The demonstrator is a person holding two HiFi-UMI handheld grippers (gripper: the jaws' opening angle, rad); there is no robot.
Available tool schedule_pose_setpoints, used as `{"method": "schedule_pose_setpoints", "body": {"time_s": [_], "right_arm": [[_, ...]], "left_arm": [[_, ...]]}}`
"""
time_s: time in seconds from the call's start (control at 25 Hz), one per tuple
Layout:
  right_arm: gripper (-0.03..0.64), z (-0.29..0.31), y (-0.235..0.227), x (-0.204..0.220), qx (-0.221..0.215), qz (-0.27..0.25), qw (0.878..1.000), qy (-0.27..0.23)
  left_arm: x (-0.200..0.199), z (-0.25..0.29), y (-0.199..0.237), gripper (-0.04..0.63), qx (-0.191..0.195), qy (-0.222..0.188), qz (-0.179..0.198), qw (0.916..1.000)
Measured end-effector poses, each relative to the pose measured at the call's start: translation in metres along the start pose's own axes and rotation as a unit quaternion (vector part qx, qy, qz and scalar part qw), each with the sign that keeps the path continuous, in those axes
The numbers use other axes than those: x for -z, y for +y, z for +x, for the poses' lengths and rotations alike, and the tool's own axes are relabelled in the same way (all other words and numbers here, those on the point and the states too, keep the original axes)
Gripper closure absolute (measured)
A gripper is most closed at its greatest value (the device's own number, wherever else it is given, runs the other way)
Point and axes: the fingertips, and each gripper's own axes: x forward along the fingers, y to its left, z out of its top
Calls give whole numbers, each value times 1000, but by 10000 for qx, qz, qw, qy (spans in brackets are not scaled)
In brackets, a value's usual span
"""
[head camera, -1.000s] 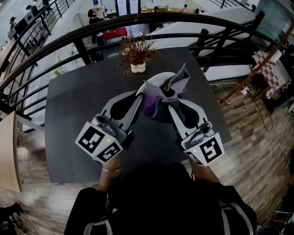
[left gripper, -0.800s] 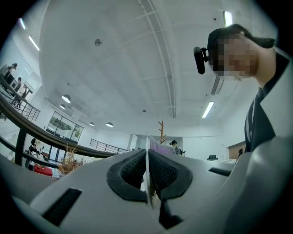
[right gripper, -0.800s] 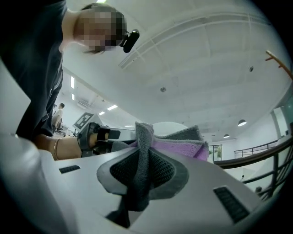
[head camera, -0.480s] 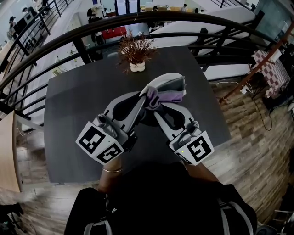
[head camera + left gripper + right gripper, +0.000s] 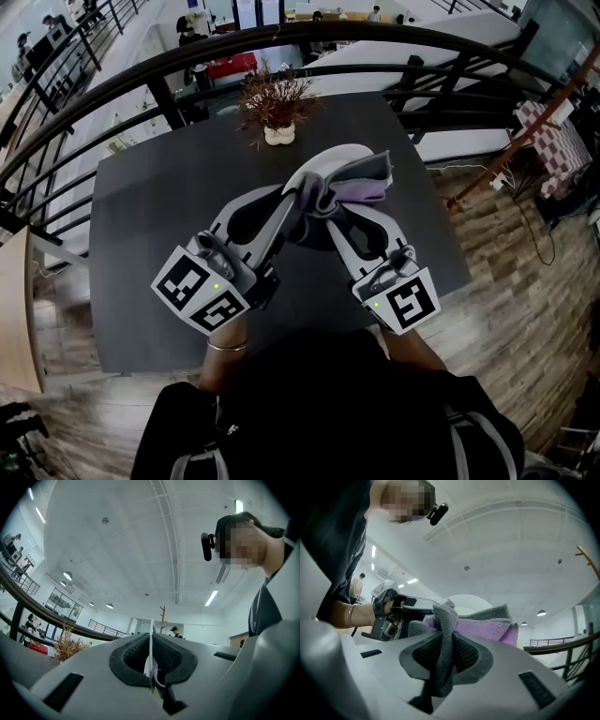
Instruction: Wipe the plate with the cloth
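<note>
I hold a white plate [image 5: 330,157] up on edge above the dark table [image 5: 150,206]. My left gripper [image 5: 293,193] is shut on the plate's near left rim; that rim [image 5: 151,644] shows as a thin white line between the pads in the left gripper view. My right gripper [image 5: 330,210] is shut on a grey and purple cloth [image 5: 354,186], which lies bunched against the plate's face. In the right gripper view the cloth [image 5: 480,623] hangs through the pads, with the plate [image 5: 466,604] behind it and the left gripper's handle on the left.
A small potted dry plant [image 5: 278,105] stands at the table's far edge. A curved black railing [image 5: 141,80] runs behind the table, with a drop to a lower floor beyond. Wooden floor [image 5: 506,244] lies to the right.
The right gripper carried the cloth down and left across the plate, then a little back to the right. The cloth now lies flatter against the plate. The left gripper held the plate still.
</note>
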Motion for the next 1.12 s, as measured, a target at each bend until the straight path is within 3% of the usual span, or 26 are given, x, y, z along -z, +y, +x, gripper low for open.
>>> {"method": "schedule_pose_setpoints", "body": {"time_s": [1.12], "right_arm": [[558,-30,-79,-23,1165,-450,9919,-245]], "left_arm": [[5,2,-5,575,143,45,-84,9999]]}}
